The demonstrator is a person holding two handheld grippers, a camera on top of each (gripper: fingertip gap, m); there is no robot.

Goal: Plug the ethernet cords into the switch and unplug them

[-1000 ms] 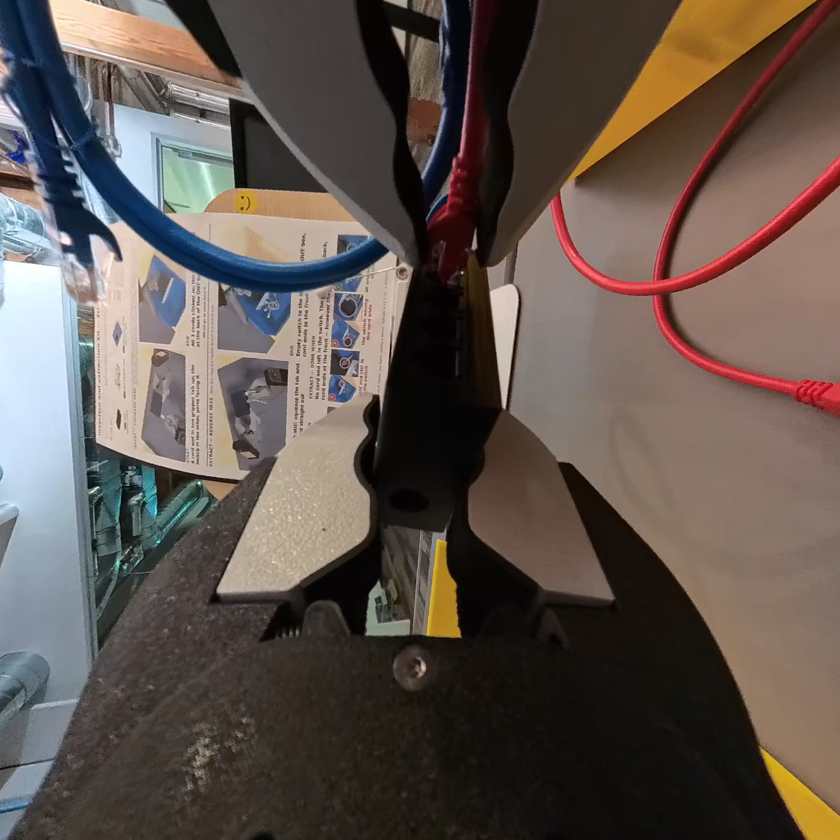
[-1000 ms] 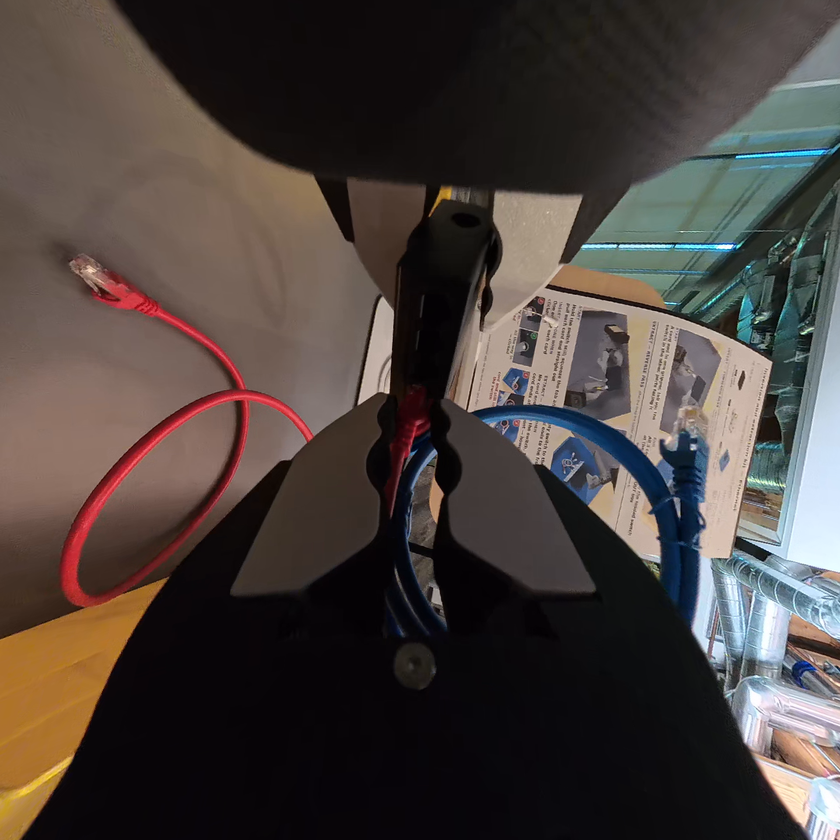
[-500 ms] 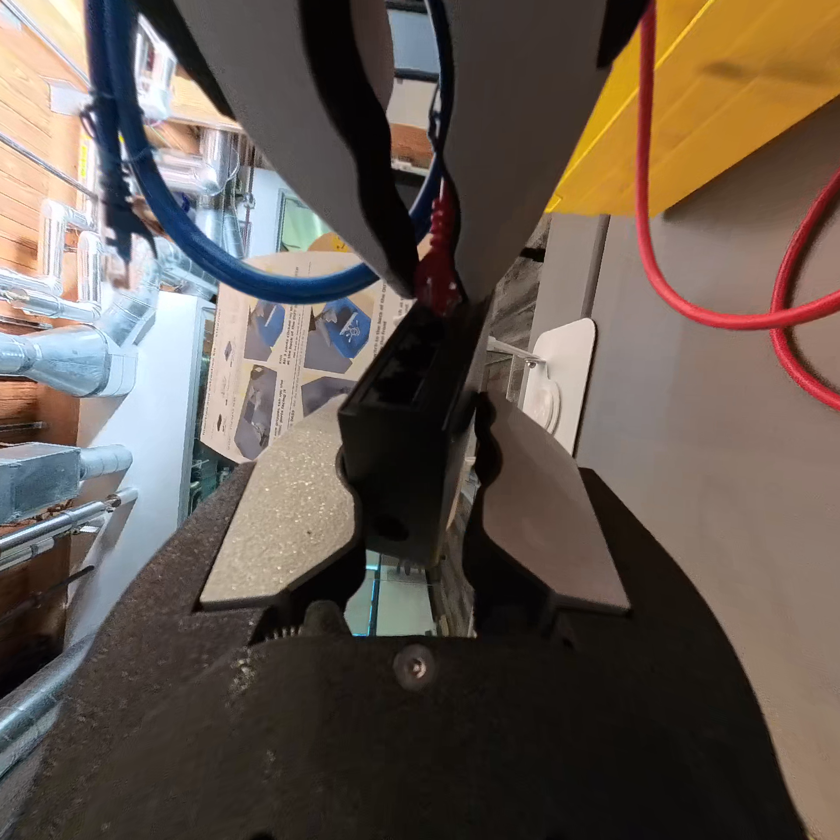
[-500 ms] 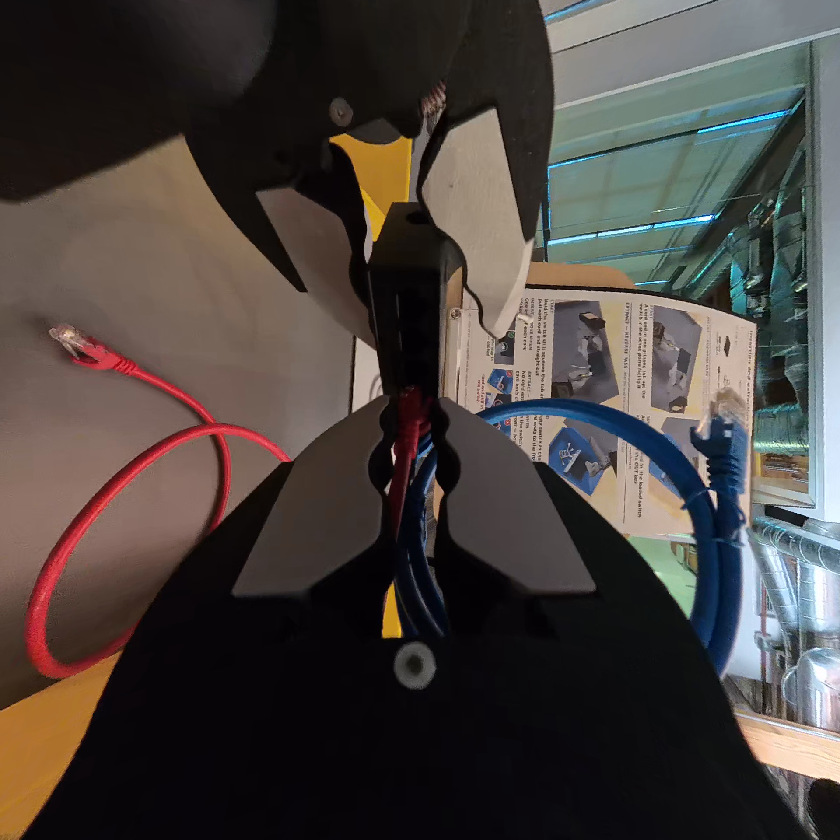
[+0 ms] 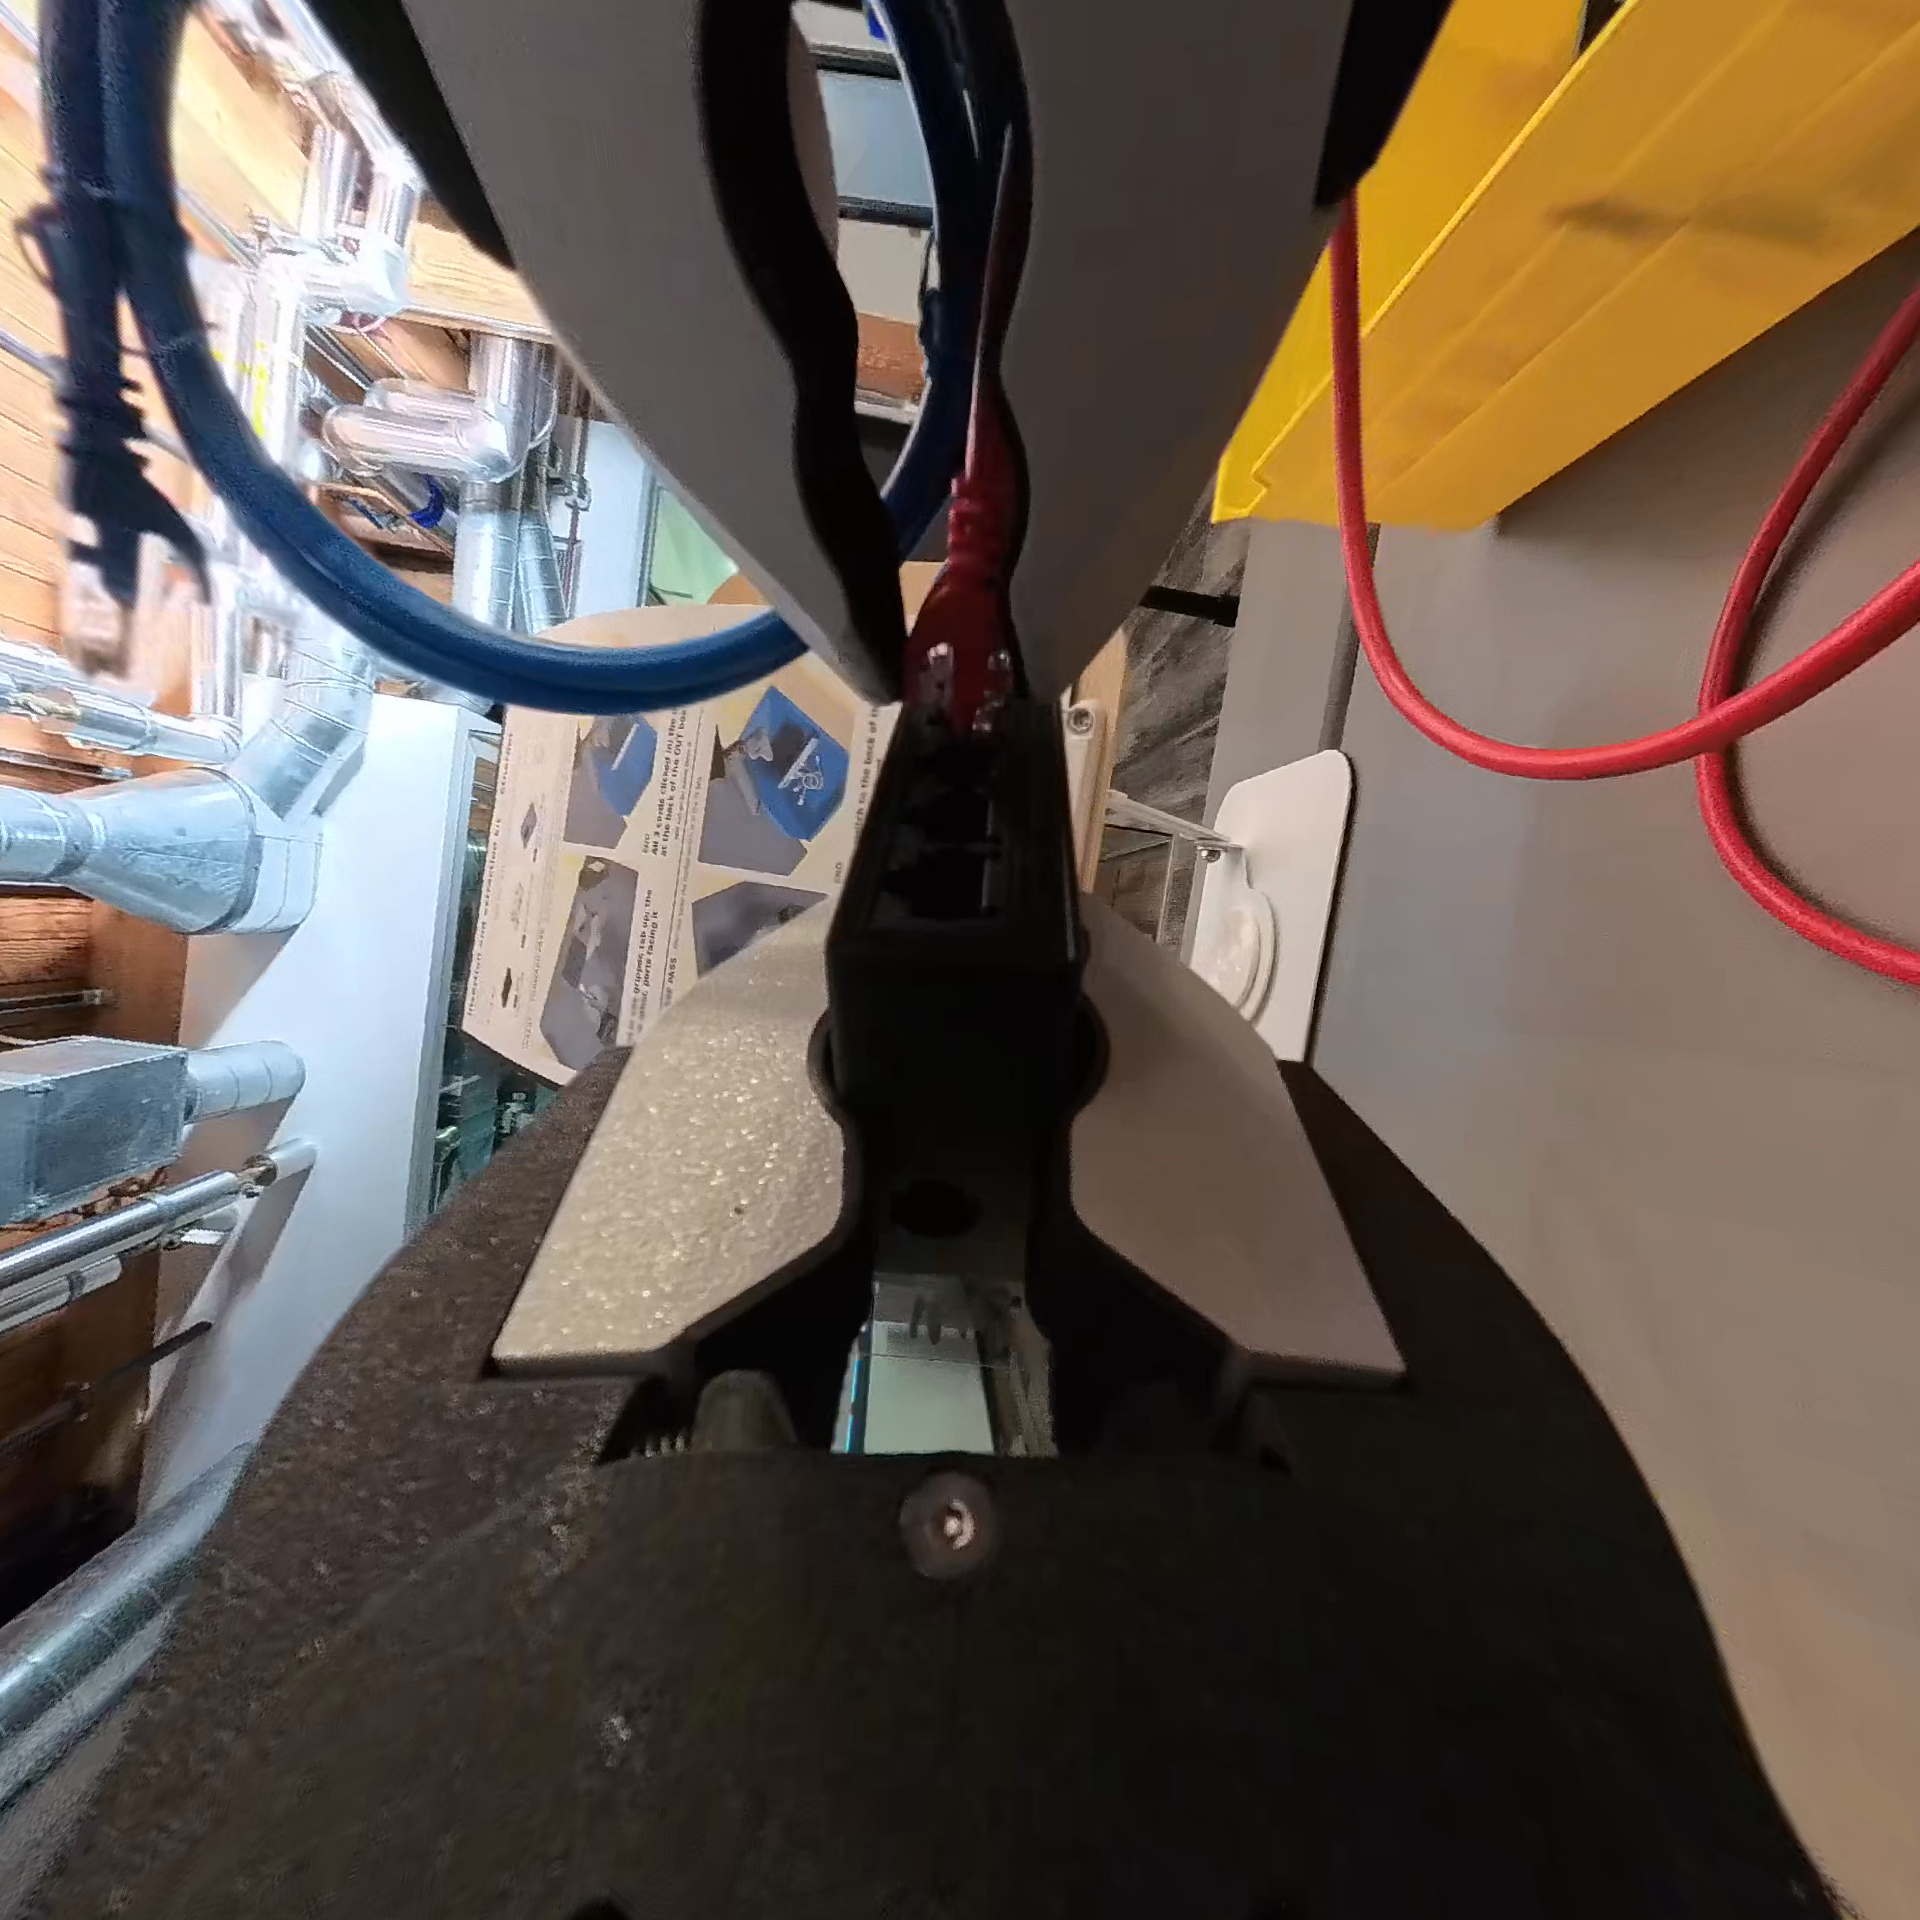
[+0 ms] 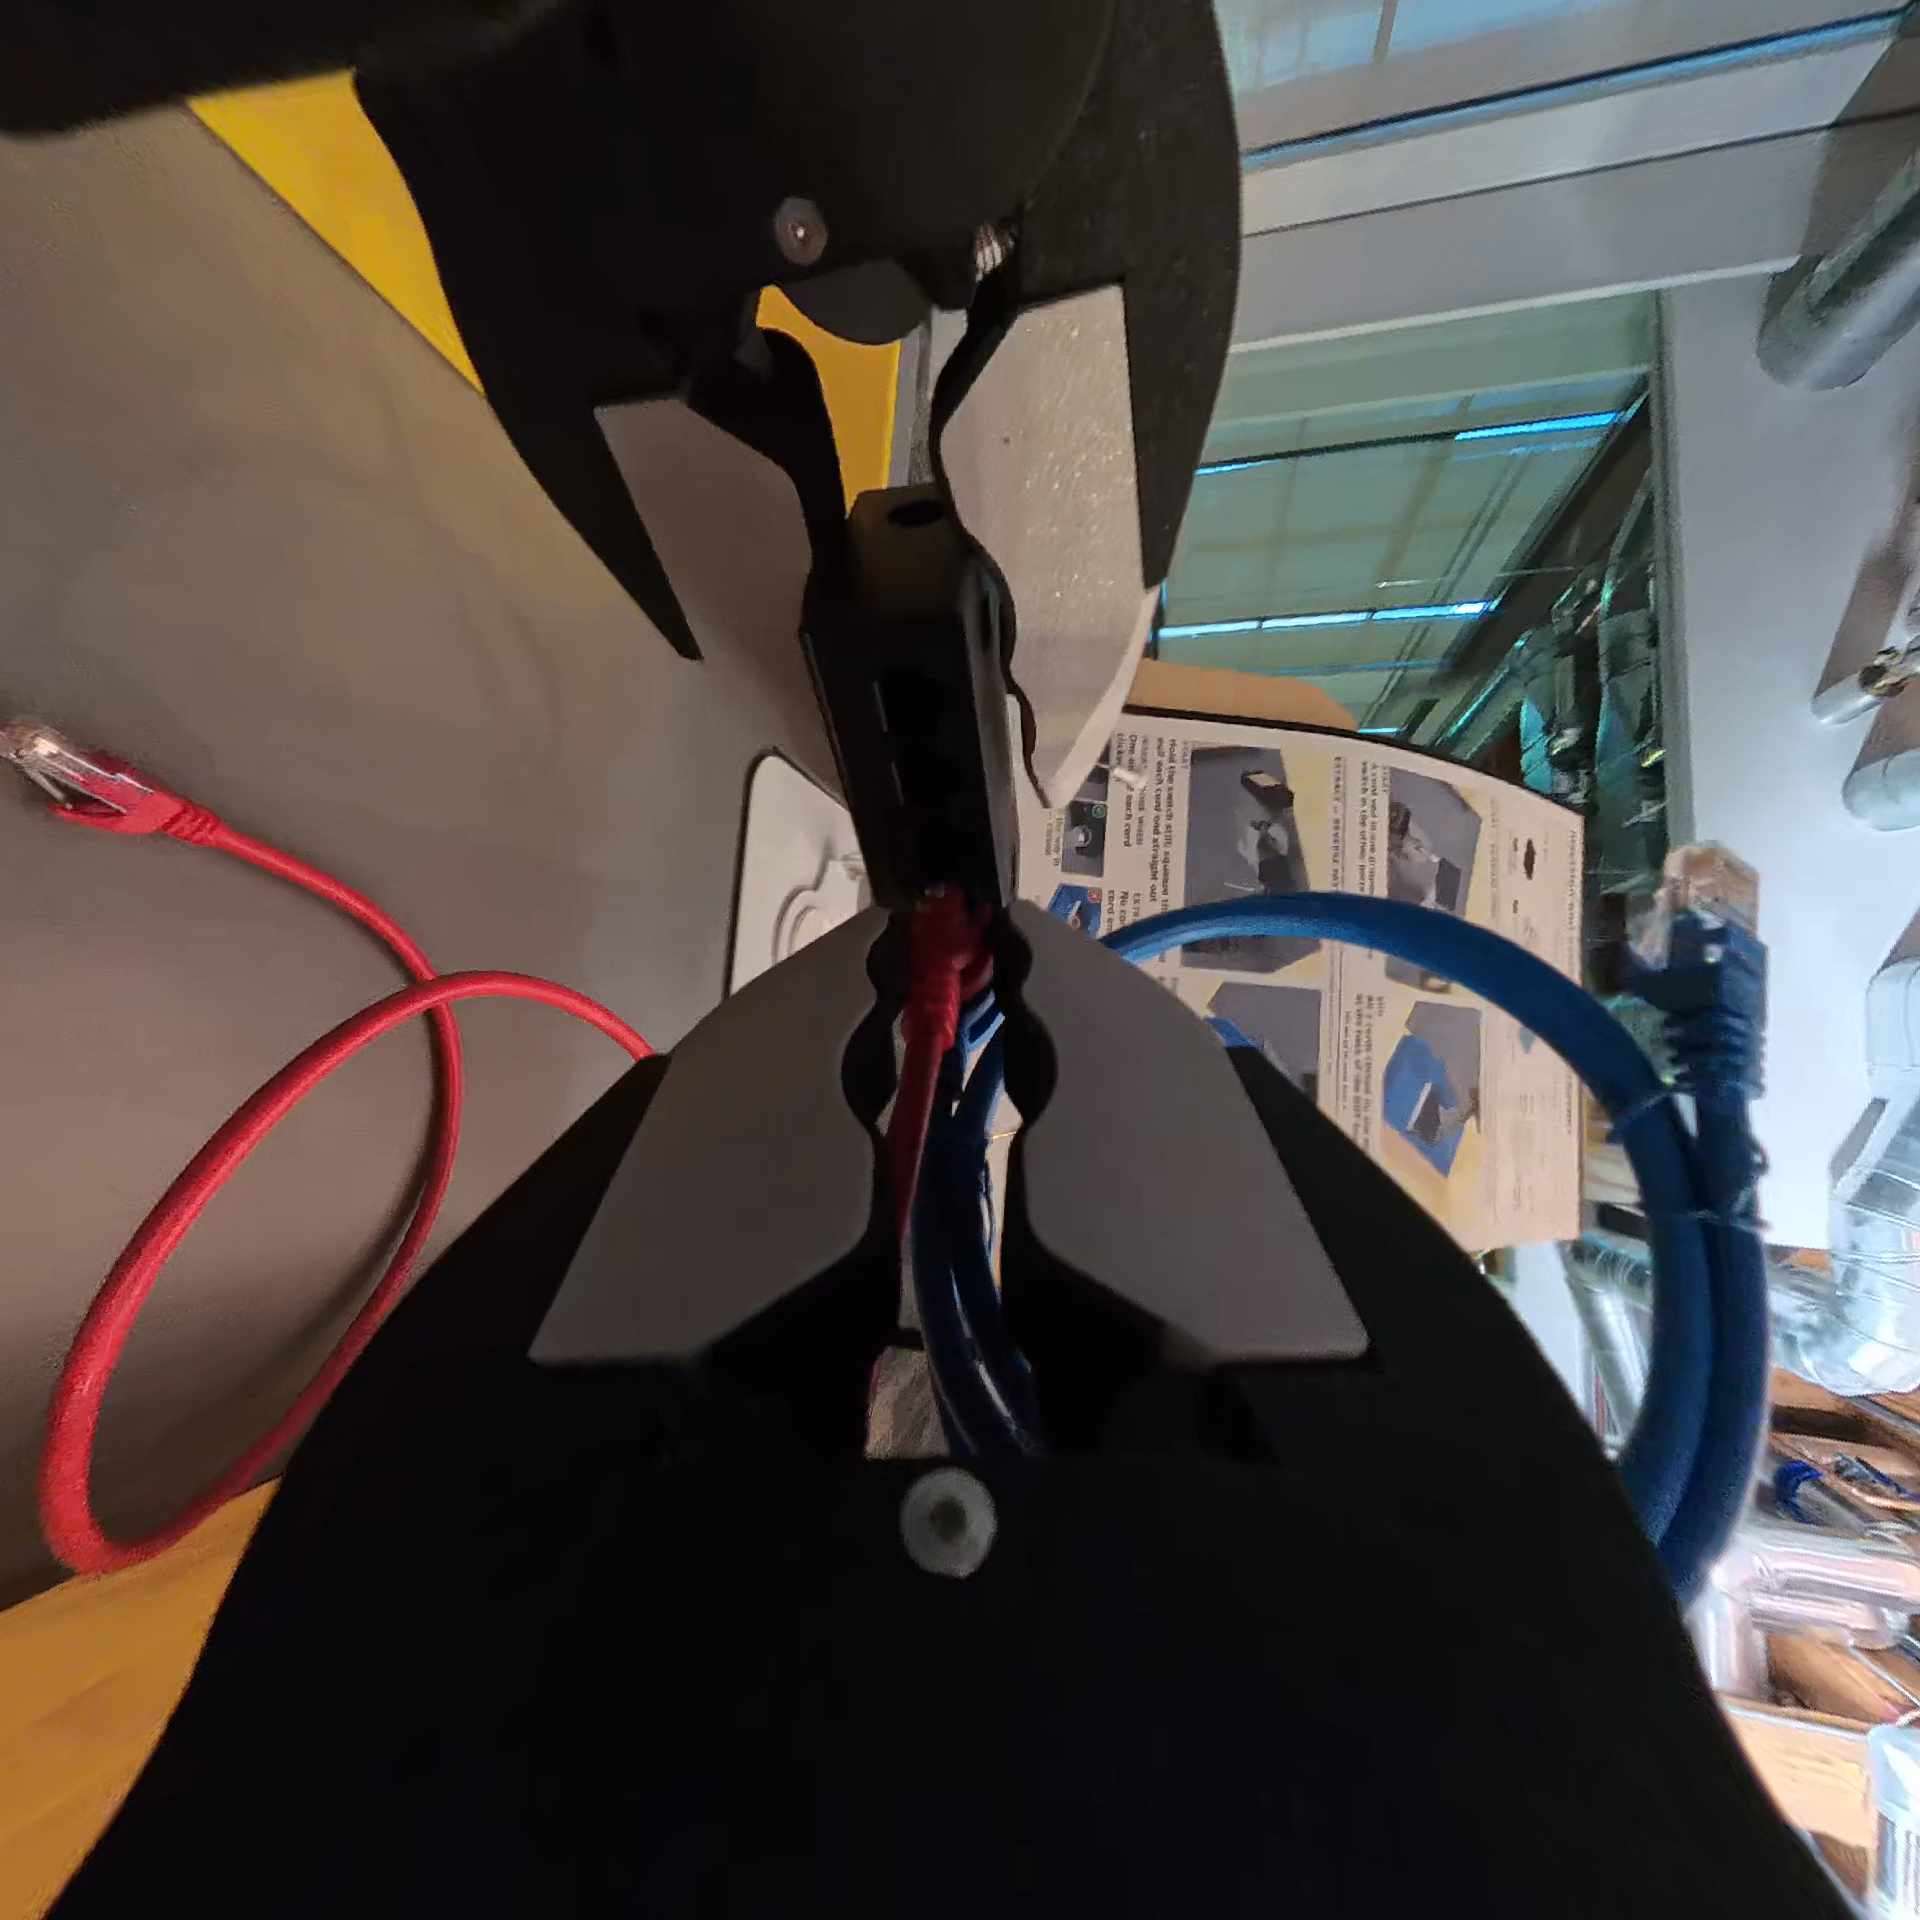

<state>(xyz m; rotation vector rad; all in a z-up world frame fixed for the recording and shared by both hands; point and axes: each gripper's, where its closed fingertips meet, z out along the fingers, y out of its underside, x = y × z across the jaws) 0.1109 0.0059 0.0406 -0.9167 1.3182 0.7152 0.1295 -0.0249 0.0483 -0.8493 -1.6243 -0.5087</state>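
— Grey tabletop (image 5: 1558,1195) with a yellow board (image 5: 1558,260) at its edge, pipes and a picture sheet (image 6: 1351,935) behind: that is the setting. Where is the switch?

— Up in the air, off the table. The left gripper (image 5: 951,1049) is clamped on one end of the black switch (image 5: 951,935), fingers on its two broad sides.

— And its long axis?

— It runs straight from one gripper toward the other; the two face each other along it. The row of ports looks sideways, and the far end port is the one in play.

— So the right gripper (image 6: 945,935) is nearer the plug?

— Yes. It is closed narrowly on the red cord (image 6: 925,1039) just behind the plug (image 5: 966,665), which sits at that end port. How deep it sits, I cannot tell.

— The blue cord (image 6: 1558,1029)?

— It passes through the right gripper's gap beside the red one, and its free end (image 6: 1704,935) dangles in a loop, plugged into nothing. The red cord's other end (image 6: 62,769) lies on the table.

— The coming move, then?

— My guess: push or pull square to the port face, while the left holds steady.
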